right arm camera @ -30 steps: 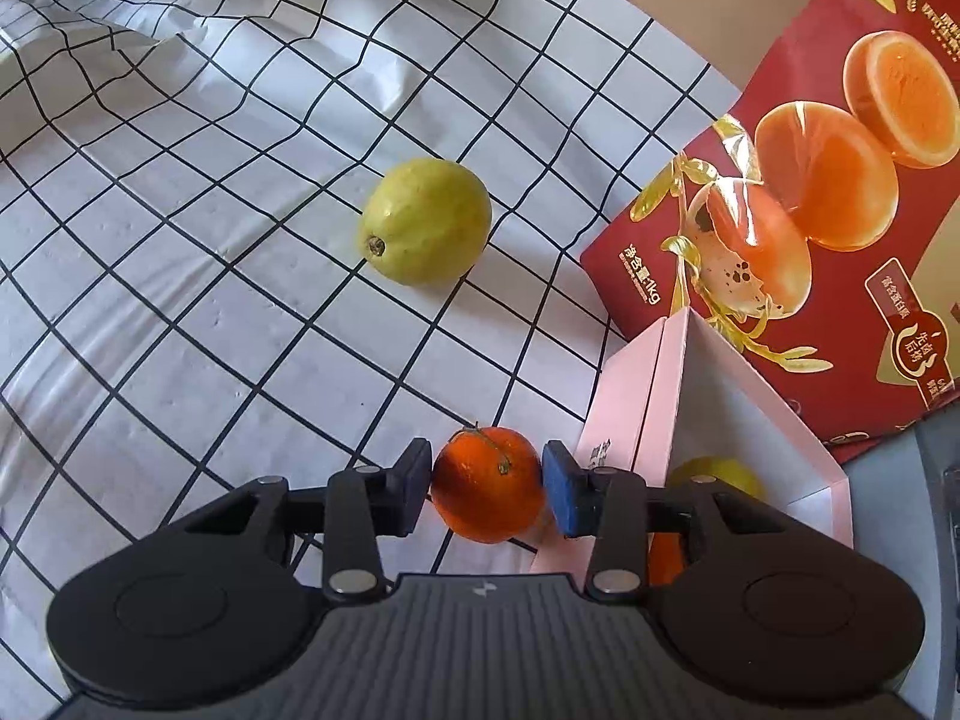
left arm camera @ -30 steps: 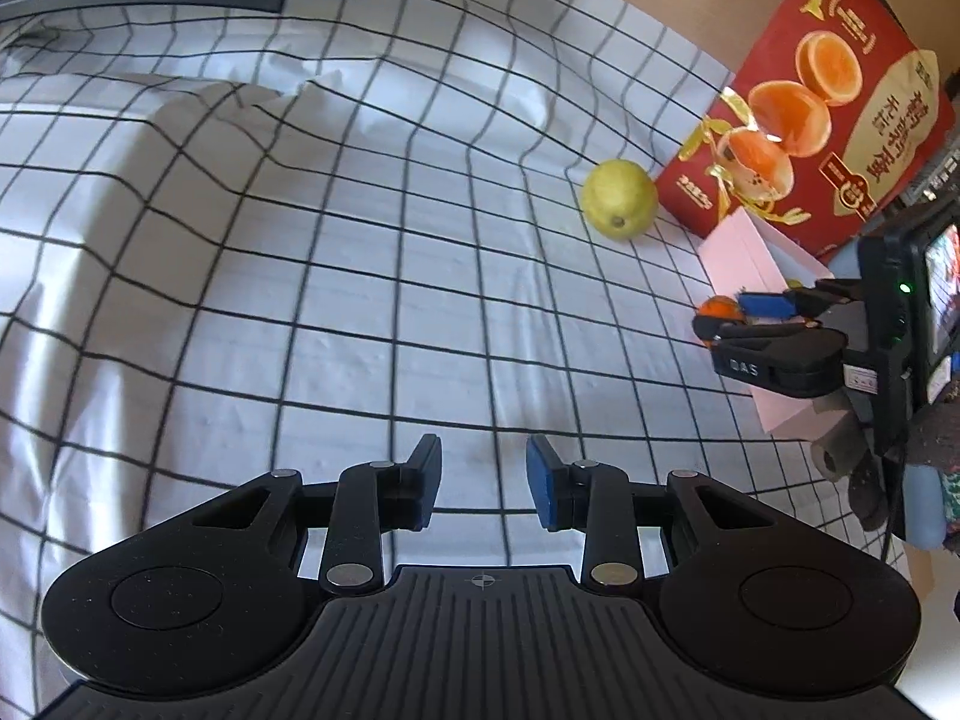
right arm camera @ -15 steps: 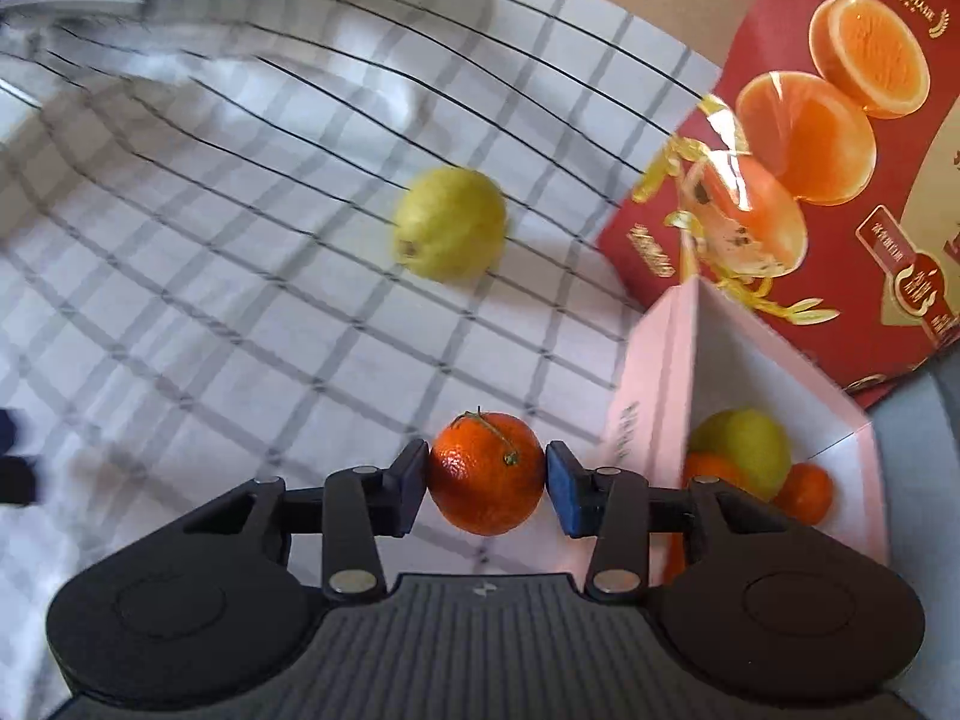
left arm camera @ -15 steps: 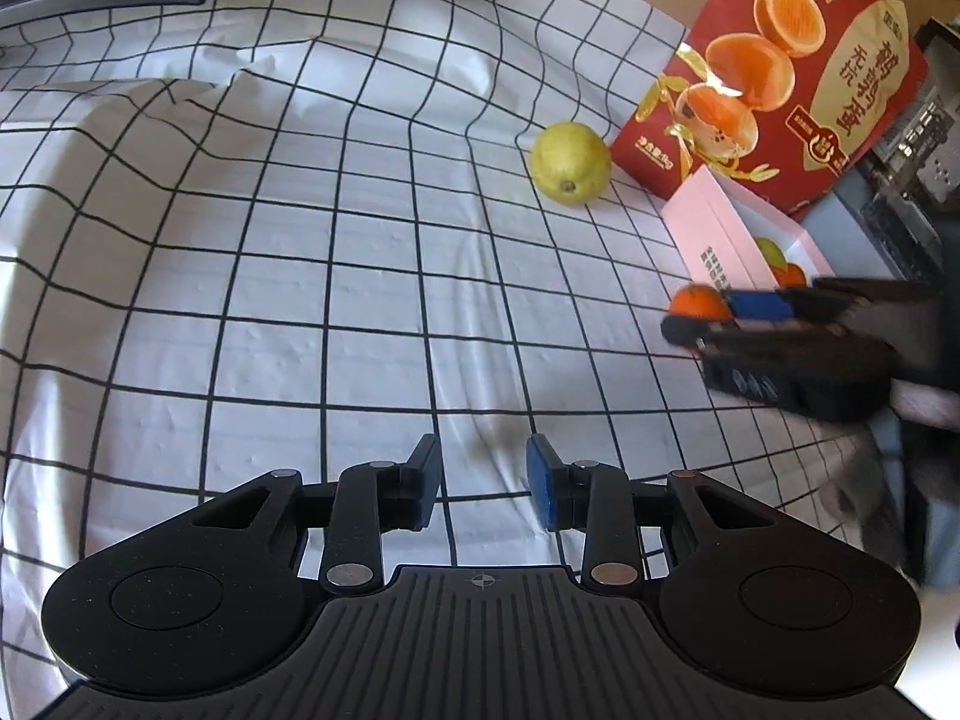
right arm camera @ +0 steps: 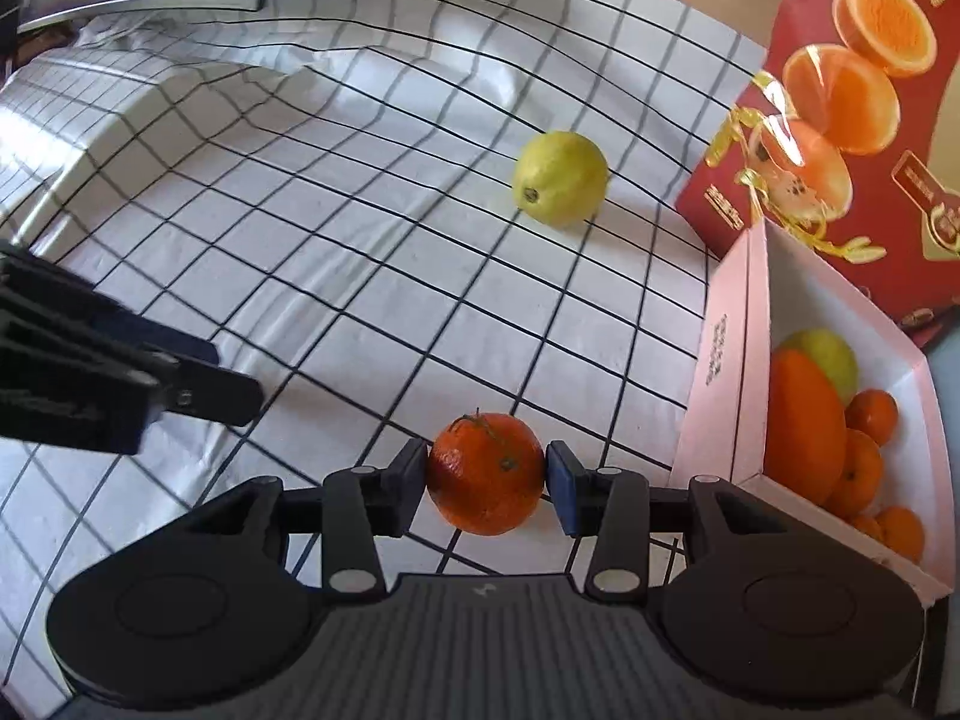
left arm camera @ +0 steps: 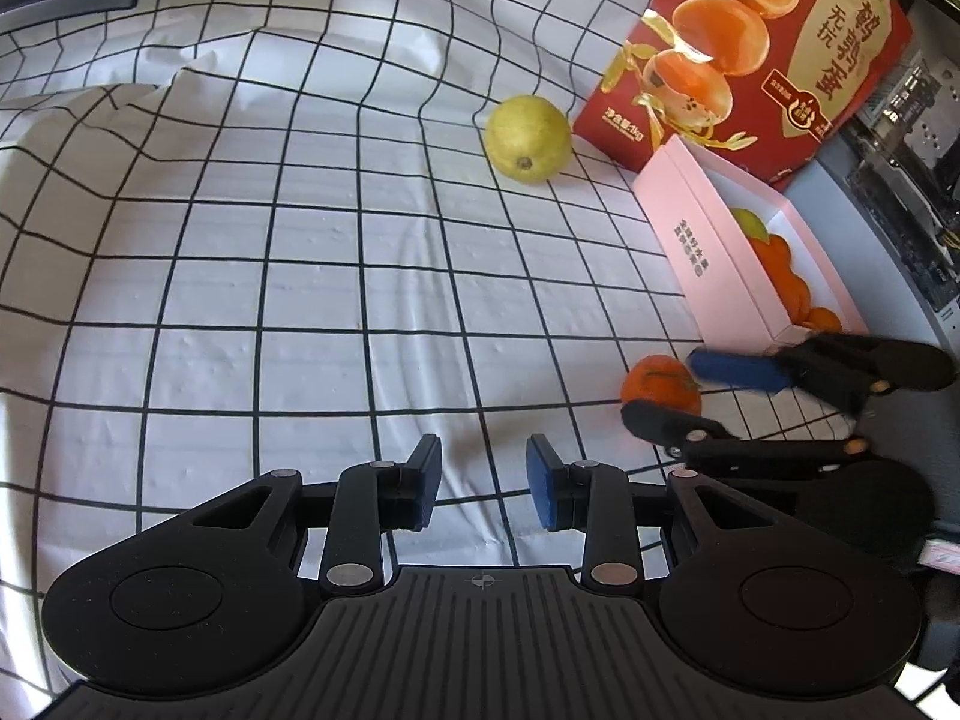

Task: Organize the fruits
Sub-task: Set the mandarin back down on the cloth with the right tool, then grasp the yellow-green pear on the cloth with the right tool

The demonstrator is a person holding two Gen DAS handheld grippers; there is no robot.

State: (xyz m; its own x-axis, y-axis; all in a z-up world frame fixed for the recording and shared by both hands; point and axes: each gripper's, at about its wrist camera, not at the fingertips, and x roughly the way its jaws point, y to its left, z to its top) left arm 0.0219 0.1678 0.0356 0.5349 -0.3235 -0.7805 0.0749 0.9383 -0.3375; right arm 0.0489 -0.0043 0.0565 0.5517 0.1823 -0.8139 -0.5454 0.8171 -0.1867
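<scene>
1. The right gripper (right arm camera: 486, 474) has a small orange (right arm camera: 485, 473) between its blue pads, both pads touching its sides; the jaws have just been opening a little around the fruit.
2. The orange sits above the checked cloth (right arm camera: 336, 276), just beside the near outer wall of the pink box (right arm camera: 723, 360).
3. The left gripper (left arm camera: 483, 492) holds nothing. Its jaws are drawn in as near as they go, a gap between the pads, with only cloth below.
4. From the right wrist view, the left gripper shows as a dark, blurred shape at the left edge, well apart from the orange.
5. The pink box is open at the top. Inside lie several small oranges (right arm camera: 864, 468), a long orange fruit (right arm camera: 804, 420) and a green-yellow fruit (right arm camera: 825, 354) at the far end.
6. Farther out, a yellow lemon (right arm camera: 561, 177) lies alone on the cloth, near the corner of a red carton (right arm camera: 852, 138).
7. The red carton stands behind the pink box, printed with halved oranges.
</scene>
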